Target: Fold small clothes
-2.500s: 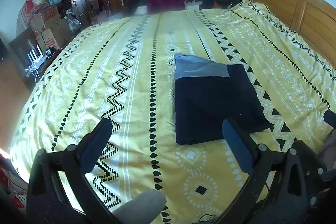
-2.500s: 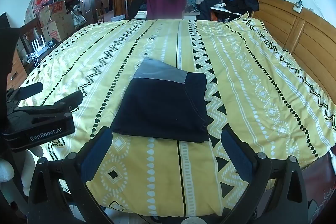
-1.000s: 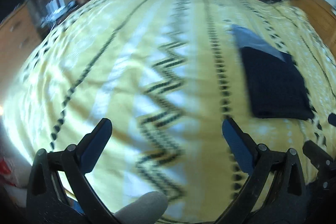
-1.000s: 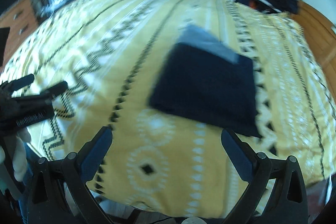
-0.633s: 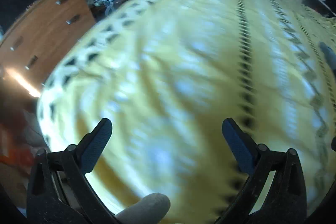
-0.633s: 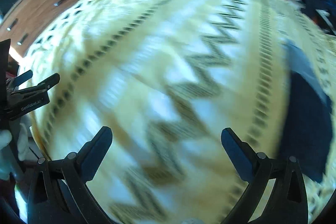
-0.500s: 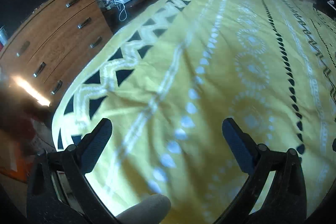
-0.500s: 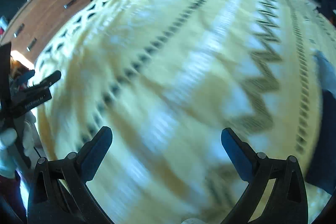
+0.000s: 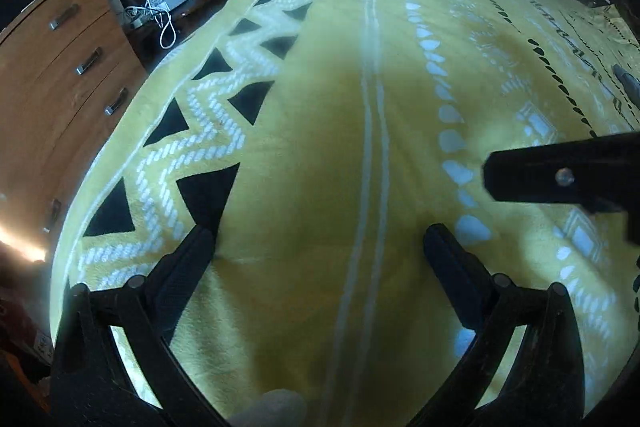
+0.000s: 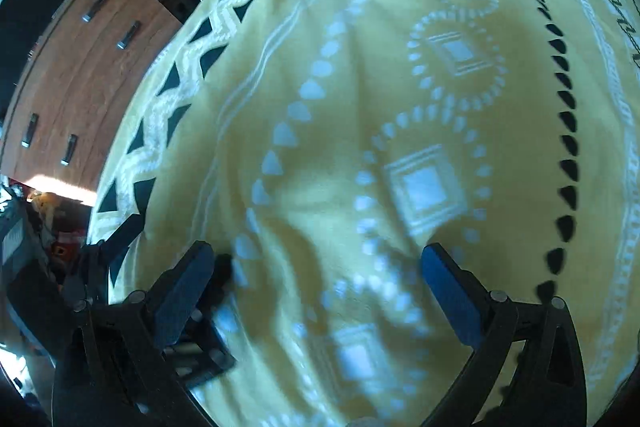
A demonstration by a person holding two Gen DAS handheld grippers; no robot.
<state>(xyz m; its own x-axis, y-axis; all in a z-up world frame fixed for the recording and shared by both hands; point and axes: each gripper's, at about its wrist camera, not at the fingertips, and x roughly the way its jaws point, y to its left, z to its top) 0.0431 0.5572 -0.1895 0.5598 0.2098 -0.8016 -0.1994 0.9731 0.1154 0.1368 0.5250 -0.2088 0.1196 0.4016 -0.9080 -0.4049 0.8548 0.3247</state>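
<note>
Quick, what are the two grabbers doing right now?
Left gripper: open, holding nothing, over the yellow blanket.
Right gripper: open, holding nothing.

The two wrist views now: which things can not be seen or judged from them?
- Folded garment: in neither view; both cameras face the yellow bedspread near the wooden dresser.
- Right gripper view: the bedspread pattern nearest the camera is blurred.
- Left gripper: open, but whether its fingertips touch the bedspread cannot be told.

The right gripper (image 10: 316,259), its blue-padded fingers (image 10: 448,291) spread wide, is held over the yellow patterned bedspread (image 10: 360,107); a brown wooden dresser (image 10: 80,67) is seen beyond its left finger
</note>
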